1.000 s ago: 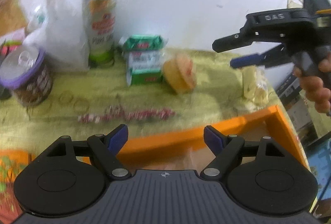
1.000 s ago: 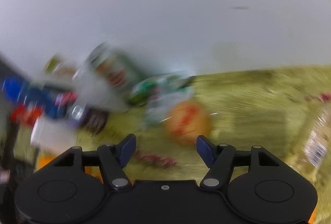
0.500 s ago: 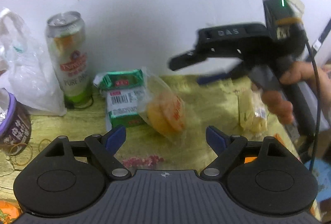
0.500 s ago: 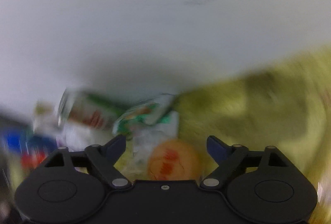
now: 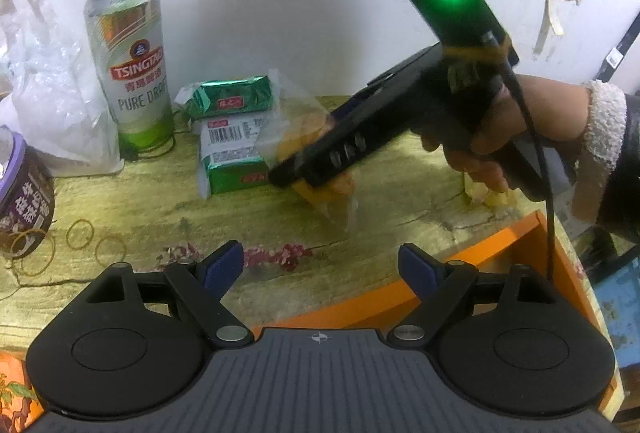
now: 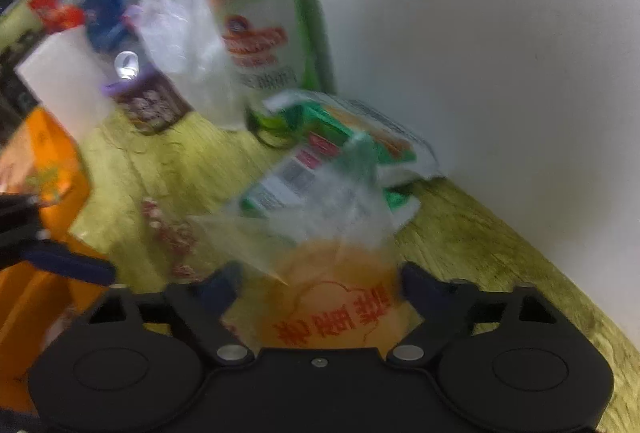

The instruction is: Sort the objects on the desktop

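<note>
— Orange bun in clear film [image 6: 332, 297], one item. Location: toward the back edge of the bench [image 5: 160, 185], its wrapper lapping the green packets [image 5: 234, 99] stacked beside the beer can [image 5: 132, 65]. Status?

— Step in hand: pick-up of that bun. Right gripper [image 6: 320, 281], held in a person's hand [image 5: 488, 137], is angled down over it. The bun sits between the two fingers. Jaws have just been closing on it. The right wrist view is blurred, so I cannot tell whether the pads press yet or only bracket it.

— Left gripper [image 5: 320, 265]?

— Jaws apart, lately opened a little wider, nothing between them. It hangs over the near edge of the bench, above the rim of the orange box [image 5: 500, 237] at the near right corner. Idle, by my reading.

— Destination for the bun?

— Probably the orange box, since it is the only open container close by. That is a guess from the layout.

— Next move, requirements?

— Finish the squeeze on the bun's body, not on the loose film, which would slip. Light grip, because it looks soft. Lift straight up so the wrapper does not drag the green packets, then carry it toward the near right corner.

— Progress on the sort?

— Early. The can, the packets and the loose rubber bands [image 5: 80, 235] are all on the bench.
</note>
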{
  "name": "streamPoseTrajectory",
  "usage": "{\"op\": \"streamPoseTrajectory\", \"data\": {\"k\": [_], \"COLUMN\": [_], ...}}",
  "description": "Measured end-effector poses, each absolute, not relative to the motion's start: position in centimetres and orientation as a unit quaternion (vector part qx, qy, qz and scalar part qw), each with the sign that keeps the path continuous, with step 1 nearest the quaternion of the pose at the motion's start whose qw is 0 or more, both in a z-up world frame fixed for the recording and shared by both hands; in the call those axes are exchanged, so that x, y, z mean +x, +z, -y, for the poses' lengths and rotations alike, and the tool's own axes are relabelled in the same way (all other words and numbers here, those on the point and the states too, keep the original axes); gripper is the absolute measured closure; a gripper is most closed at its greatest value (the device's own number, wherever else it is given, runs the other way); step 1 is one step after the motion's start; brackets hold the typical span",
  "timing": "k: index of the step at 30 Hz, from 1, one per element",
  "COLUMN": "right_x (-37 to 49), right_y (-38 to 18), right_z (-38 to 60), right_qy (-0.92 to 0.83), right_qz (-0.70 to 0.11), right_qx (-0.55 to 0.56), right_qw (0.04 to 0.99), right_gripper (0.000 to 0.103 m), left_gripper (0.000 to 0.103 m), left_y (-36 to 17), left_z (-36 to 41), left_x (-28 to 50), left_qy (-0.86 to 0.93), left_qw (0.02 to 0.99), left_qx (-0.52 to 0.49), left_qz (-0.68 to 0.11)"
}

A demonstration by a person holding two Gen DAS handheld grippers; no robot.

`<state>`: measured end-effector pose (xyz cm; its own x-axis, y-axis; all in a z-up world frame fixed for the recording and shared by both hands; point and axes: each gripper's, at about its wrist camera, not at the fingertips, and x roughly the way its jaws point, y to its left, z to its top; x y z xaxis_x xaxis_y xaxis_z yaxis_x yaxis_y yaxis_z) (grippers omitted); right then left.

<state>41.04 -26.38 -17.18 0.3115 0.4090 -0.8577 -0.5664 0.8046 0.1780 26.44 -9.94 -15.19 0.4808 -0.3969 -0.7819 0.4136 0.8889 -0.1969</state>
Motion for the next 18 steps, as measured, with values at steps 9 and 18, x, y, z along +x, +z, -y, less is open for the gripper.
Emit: {"op": "streamPoseTrajectory", "data": {"k": [9,18], "right_x": [39.3,34.7], "right_y": [-19.4,-19.4], "right_z": [35.4,38.2], "right_qy": [0.078,-0.002], "right_qz": [-0.617,-0.583], "right_qx": [0.415,0.573], "right_qw": [0.664,0.576], "right_gripper": [0.03,0.003], "left_gripper": [0.018,0.017], "left_y": [-14.3,-14.7], "left_z": [9.4,9.2], "left_x": [26.1,26.1], "left_qy": [-0.238,-0.236], "left_qw": [0.865,0.863], "left_qx": [-0.004,-0.005], "left_qz": [-0.442,-0.446]}}
